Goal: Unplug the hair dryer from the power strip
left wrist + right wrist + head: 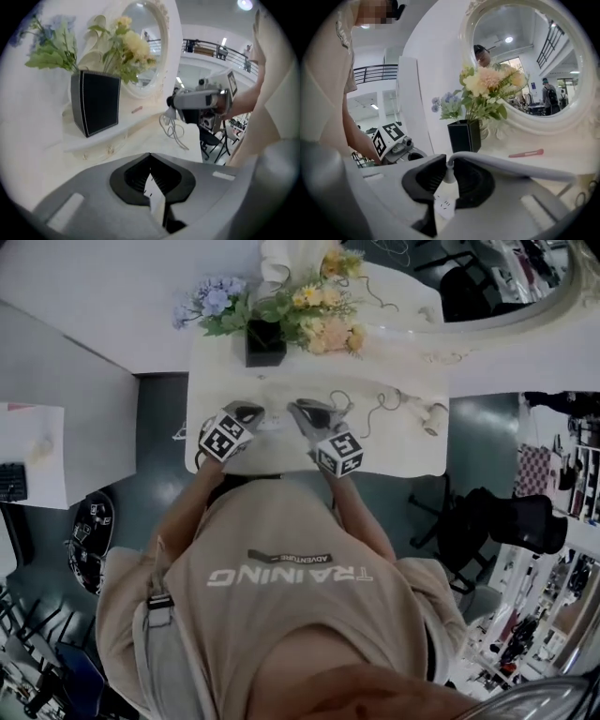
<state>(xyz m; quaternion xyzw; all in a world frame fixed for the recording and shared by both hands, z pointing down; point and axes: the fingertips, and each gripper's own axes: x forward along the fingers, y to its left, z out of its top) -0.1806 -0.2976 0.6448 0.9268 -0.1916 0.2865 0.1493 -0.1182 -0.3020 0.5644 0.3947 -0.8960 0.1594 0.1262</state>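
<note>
With the power strip (pixel 158 205) clamped in the left gripper (pixel 150 174), the plug (pixel 449 169) gripped by the right gripper (pixel 447 182) is best pulled straight out.

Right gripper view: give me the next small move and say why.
Probably draw the right hand-held gripper straight off the power strip. Its jaws appear closed on the plug, which looks seated in the strip, its cable trailing right. The left hand-held gripper clamps the strip's edge, so it can brace against the pull.
</note>
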